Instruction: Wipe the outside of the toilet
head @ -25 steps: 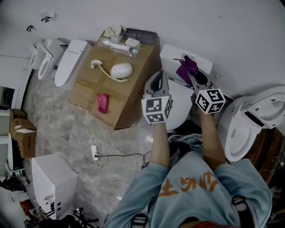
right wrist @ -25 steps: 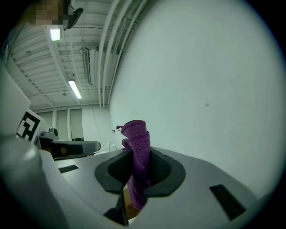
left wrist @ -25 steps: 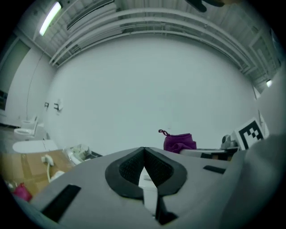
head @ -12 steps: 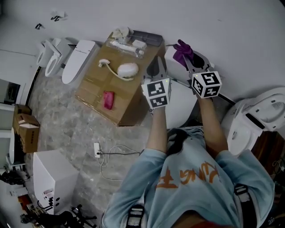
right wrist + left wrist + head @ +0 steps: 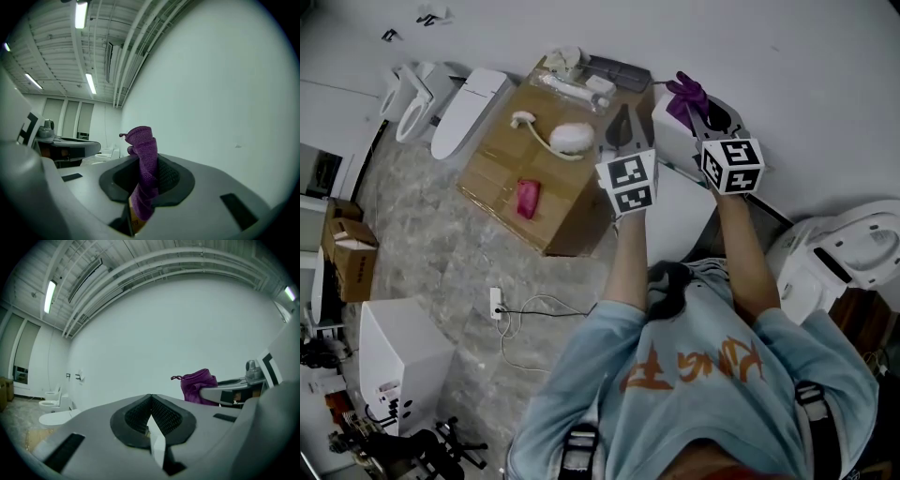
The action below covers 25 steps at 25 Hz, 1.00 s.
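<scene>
Cloth [image 5: 143,150] was clamped in right hand-held gripper [image 5: 147,165]; left hand-held gripper [image 5: 151,403] was closed, empty. Toilet [image 5: 680,220] was judged not yet wiped.

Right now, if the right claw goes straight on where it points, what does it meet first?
Probably the white wall; the right claw, shut on the purple cloth, has nothing else ahead, though depth is unclear.

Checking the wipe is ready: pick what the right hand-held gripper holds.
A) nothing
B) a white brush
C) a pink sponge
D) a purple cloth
D: the right hand-held gripper is shut on the purple cloth, which sticks up between its jaws.
</scene>
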Each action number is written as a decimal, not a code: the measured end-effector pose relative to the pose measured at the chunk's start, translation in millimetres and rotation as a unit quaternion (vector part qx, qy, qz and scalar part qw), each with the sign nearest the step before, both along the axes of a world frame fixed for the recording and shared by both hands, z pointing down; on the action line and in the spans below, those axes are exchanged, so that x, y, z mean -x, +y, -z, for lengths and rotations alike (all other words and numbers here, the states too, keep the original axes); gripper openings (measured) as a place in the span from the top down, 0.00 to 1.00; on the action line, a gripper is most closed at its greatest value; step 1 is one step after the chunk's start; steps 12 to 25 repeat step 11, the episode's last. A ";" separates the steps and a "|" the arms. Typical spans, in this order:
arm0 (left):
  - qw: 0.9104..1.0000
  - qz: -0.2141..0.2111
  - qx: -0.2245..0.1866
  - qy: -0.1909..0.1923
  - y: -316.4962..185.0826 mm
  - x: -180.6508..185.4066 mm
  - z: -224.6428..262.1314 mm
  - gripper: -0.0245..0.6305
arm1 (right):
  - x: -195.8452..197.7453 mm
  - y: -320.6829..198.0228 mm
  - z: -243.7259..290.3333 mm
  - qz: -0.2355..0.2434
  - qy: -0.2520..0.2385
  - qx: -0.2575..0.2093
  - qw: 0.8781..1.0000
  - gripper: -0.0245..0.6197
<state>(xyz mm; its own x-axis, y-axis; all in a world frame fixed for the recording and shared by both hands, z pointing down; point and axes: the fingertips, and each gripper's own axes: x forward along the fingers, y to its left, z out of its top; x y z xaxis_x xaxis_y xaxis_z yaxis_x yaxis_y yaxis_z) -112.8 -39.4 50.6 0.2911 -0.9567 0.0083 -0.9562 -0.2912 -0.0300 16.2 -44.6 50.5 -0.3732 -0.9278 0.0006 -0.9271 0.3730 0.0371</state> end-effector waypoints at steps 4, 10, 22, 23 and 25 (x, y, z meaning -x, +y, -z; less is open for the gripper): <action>1.000 0.006 -0.002 0.003 -2.0 9.2 2.8 0.93 | 7.1 -1.7 3.9 0.010 0.004 -0.002 1.000 0.83; 1.000 0.005 -0.007 0.006 -7.3 14.7 7.6 0.93 | 8.8 -6.3 5.4 0.009 0.008 -0.004 1.000 0.83; 1.000 0.005 -0.007 0.006 -8.1 15.0 6.8 0.93 | 8.8 -7.0 4.5 0.009 0.008 -0.004 1.000 0.83; 1.000 0.005 -0.007 0.006 -8.1 15.0 6.8 0.93 | 8.8 -7.0 4.5 0.009 0.008 -0.004 1.000 0.83; 1.000 0.005 -0.007 0.006 -8.1 15.0 6.8 0.93 | 8.8 -7.0 4.5 0.009 0.008 -0.004 1.000 0.83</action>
